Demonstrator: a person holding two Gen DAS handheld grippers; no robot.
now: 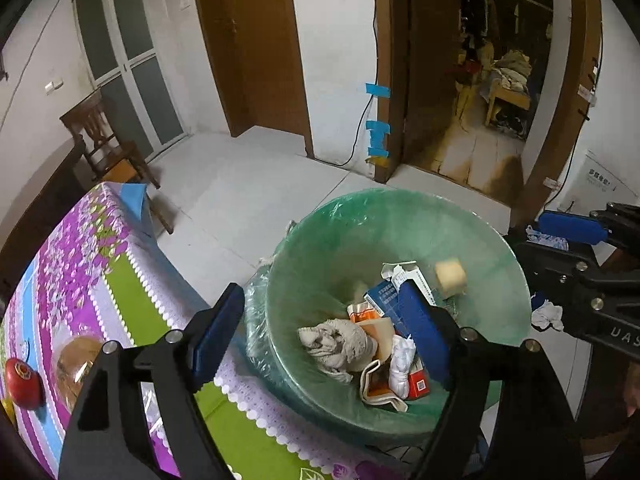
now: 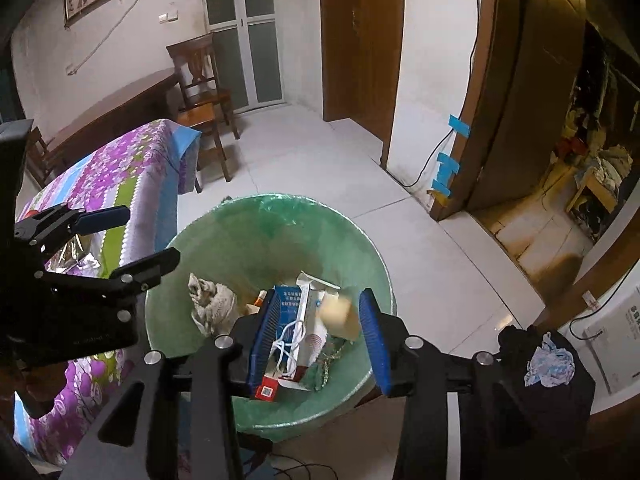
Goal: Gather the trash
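A bin lined with a green bag (image 1: 400,200) (image 2: 280,204) stands on the floor beside the table. It holds a crumpled beige rag (image 1: 336,340) (image 2: 212,300), a blue and white carton (image 1: 384,296) (image 2: 292,300), a red box (image 1: 418,384) and a white tissue wad (image 1: 402,364). My left gripper (image 1: 320,330) (image 2: 132,240) hangs wide open over the bin's near left side, holding nothing. My right gripper (image 2: 320,340) (image 1: 560,248) is open over the bin. A blurred tan block (image 2: 336,312) (image 1: 450,278) lies between its pads, touching neither.
A table with a purple floral cloth (image 1: 80,260) (image 2: 120,168) borders the bin on the left and carries a red apple (image 1: 24,384). A wooden chair (image 2: 200,80) stands behind it. A crumpled tissue (image 2: 550,360) rests on a dark object at right. Pale tiled floor stretches to an open doorway (image 1: 480,120).
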